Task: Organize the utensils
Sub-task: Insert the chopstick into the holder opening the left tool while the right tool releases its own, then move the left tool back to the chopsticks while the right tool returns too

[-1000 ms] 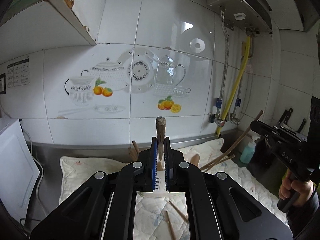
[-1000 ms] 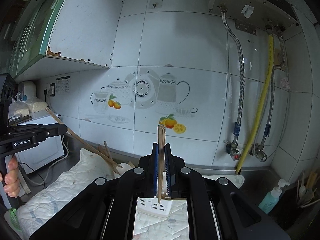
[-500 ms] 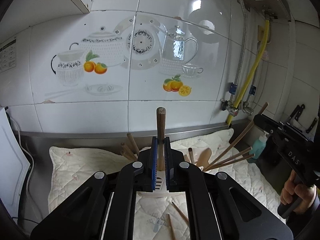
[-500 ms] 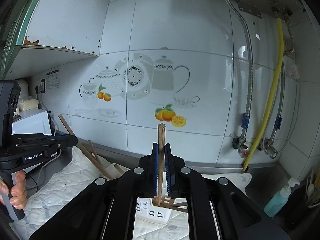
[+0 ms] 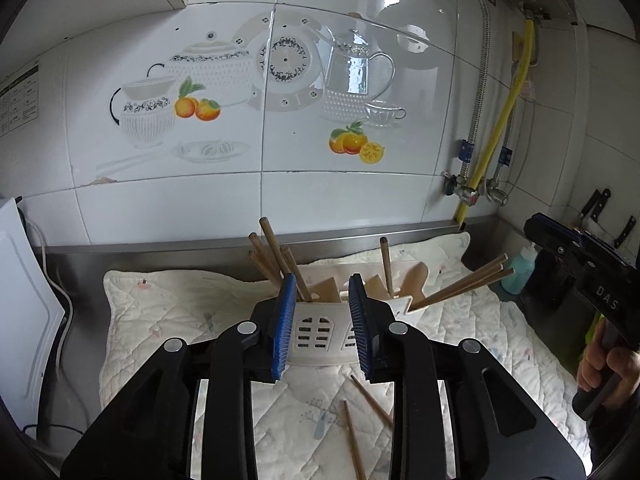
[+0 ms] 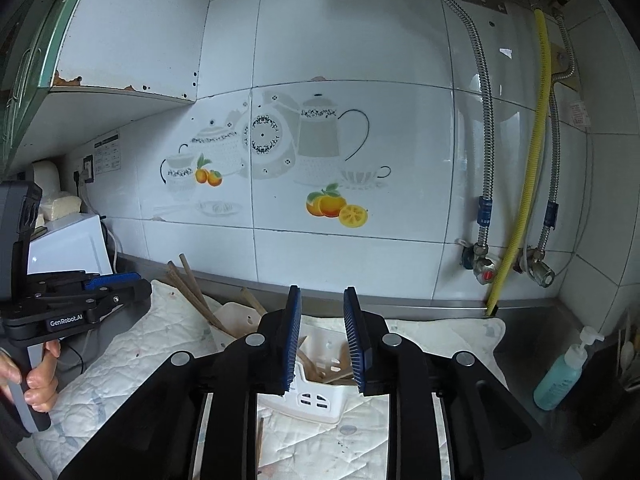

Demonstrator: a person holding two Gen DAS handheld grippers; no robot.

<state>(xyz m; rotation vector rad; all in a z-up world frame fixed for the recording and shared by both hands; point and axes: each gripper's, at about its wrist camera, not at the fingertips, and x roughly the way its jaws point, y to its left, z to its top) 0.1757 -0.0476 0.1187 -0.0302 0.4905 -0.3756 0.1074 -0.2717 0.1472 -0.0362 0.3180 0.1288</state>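
Your left gripper is at the left, its blue pads opening with nothing pinched between them, aimed at the white utensil holder standing on the quilted mat that covers the bench. Wooden chopsticks lean out of the holder, and two loose chopsticks lie on the mat before it. Your right gripper, also opening and empty, hovers over the holder from the right.
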